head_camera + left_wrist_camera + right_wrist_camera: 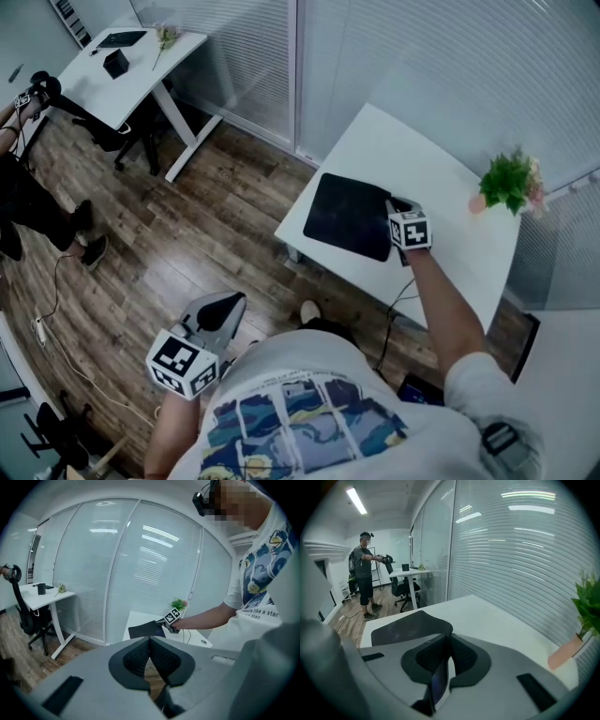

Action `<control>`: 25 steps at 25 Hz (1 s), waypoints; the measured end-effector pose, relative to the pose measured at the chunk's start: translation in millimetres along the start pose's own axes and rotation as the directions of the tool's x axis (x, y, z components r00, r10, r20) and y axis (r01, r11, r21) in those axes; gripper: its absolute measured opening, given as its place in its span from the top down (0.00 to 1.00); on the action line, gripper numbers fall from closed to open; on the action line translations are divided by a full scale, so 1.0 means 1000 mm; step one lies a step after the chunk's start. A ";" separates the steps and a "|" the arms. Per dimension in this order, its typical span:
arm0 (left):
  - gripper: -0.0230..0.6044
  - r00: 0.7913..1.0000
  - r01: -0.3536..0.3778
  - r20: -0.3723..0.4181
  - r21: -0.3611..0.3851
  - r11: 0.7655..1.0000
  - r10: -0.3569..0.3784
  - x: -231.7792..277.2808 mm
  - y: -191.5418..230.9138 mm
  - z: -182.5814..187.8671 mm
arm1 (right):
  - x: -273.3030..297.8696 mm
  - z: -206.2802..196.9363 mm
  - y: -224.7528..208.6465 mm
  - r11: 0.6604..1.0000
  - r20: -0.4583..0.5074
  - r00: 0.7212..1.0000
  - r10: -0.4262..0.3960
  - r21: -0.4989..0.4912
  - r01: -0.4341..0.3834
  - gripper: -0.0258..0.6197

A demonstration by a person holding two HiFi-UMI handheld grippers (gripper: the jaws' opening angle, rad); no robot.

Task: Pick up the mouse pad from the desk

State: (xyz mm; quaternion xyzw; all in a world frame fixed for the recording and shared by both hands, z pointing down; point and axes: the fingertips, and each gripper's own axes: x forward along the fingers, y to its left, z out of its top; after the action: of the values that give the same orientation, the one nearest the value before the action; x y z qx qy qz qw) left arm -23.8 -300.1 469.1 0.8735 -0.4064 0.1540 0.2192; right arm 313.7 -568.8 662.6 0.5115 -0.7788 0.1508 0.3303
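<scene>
The black mouse pad [347,216] is over the near left part of the white desk [441,169]. My right gripper [395,205] is shut on the pad's right edge. In the right gripper view, the pad [410,627] stretches away to the left from the jaws [446,641], with its thin edge clamped between them. The left gripper view shows the pad [144,630] tilted and raised slightly off the desk by the right gripper [166,624]. My left gripper [223,309] hangs shut over the wooden floor, away from the desk, with nothing between its pads [149,644].
A potted plant [508,183] stands at the desk's far right edge. Blinds on a glass wall [422,47] run behind the desk. A second white desk [131,66] and a chair are at the far left. A person [23,202] stands there. A cable [56,309] lies on the floor.
</scene>
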 end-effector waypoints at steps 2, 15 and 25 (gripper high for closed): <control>0.96 1.000 0.008 0.004 0.001 1.000 -0.008 -0.011 0.001 -0.005 | -0.008 0.005 0.007 1.000 -0.002 1.000 -0.004 0.000 0.004 0.91; 0.96 0.997 0.048 0.053 0.015 0.999 -0.048 -0.076 0.009 -0.026 | -0.069 0.058 0.054 0.999 0.056 0.998 -0.029 -0.035 0.031 0.91; 0.96 0.993 0.045 0.113 -0.009 0.999 -0.044 -0.128 0.015 -0.049 | -0.119 0.091 0.088 0.998 0.094 0.995 -0.027 -0.054 0.033 0.92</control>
State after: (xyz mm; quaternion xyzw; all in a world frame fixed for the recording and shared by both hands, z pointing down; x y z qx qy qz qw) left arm -119.4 -201.2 457.7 0.8884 -0.3995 0.0970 0.2045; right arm 232.5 -499.8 525.4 0.5202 -0.7895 0.1000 0.3100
